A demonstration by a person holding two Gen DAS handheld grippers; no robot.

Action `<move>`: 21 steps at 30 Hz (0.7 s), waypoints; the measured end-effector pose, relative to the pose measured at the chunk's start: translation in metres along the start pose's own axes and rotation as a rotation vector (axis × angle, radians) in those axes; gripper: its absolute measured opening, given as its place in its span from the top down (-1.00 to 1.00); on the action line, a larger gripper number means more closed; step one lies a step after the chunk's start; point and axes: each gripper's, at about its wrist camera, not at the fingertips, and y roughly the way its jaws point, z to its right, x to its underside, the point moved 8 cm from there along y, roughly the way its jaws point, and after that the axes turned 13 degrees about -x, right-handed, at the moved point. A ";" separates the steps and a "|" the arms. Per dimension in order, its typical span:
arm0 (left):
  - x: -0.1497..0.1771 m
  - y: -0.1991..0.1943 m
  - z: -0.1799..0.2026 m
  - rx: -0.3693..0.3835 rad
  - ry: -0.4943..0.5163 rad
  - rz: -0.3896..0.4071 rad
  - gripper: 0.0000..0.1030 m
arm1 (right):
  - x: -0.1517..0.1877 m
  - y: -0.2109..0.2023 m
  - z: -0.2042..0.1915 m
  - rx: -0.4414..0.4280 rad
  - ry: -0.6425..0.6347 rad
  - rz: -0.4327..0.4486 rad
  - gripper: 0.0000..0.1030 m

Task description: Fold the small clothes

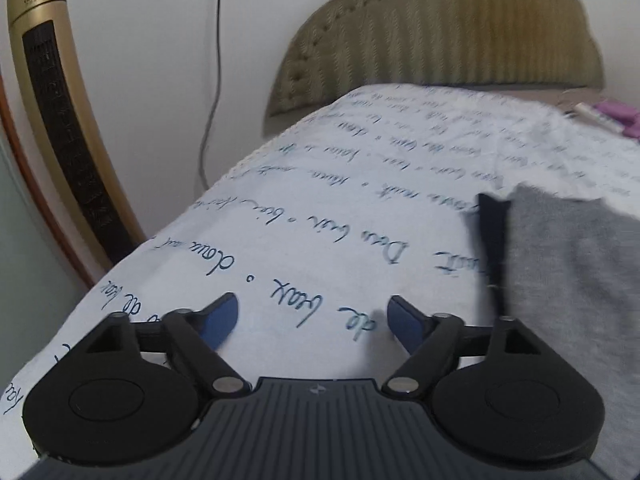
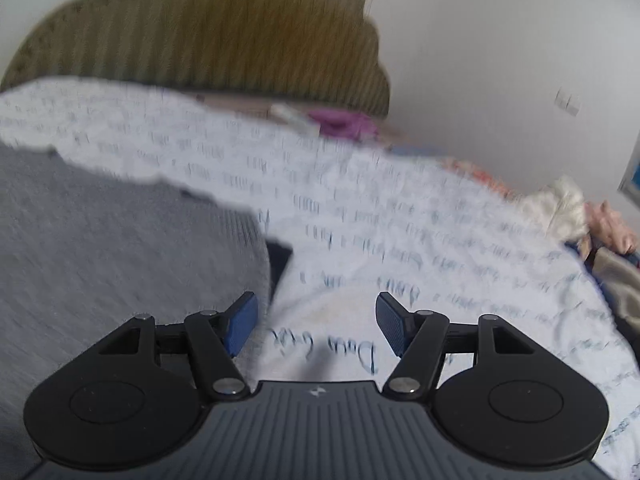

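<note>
A grey knit garment (image 1: 572,280) with a dark navy edge (image 1: 494,236) lies flat on the white bedspread (image 1: 320,208) printed with handwriting. In the left wrist view it sits to the right of my left gripper (image 1: 314,318), which is open over bare bedspread with nothing between its blue pads. In the right wrist view the same grey garment (image 2: 120,248) fills the left side, its navy edge (image 2: 280,264) just ahead of the left finger. My right gripper (image 2: 316,326) is open, empty, beside the garment's right edge.
A padded olive headboard (image 1: 440,40) stands at the far end. A gold tower fan (image 1: 60,120) and a hanging cable (image 1: 212,100) are by the wall on the left. Purple items (image 2: 344,124) lie near the headboard; a heap of crumpled clothes (image 2: 580,216) sits far right.
</note>
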 end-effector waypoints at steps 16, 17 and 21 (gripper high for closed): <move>0.019 -0.095 0.037 0.242 0.076 0.079 -0.87 | 0.034 -0.028 -0.077 -0.269 0.173 -0.163 -0.78; 0.021 -0.096 0.039 0.247 0.083 0.081 -0.87 | 0.034 -0.032 -0.076 -0.267 0.179 -0.152 -0.78; 0.033 -0.092 0.048 0.229 0.139 0.070 -0.87 | 0.040 -0.034 -0.079 -0.259 0.164 -0.173 -0.81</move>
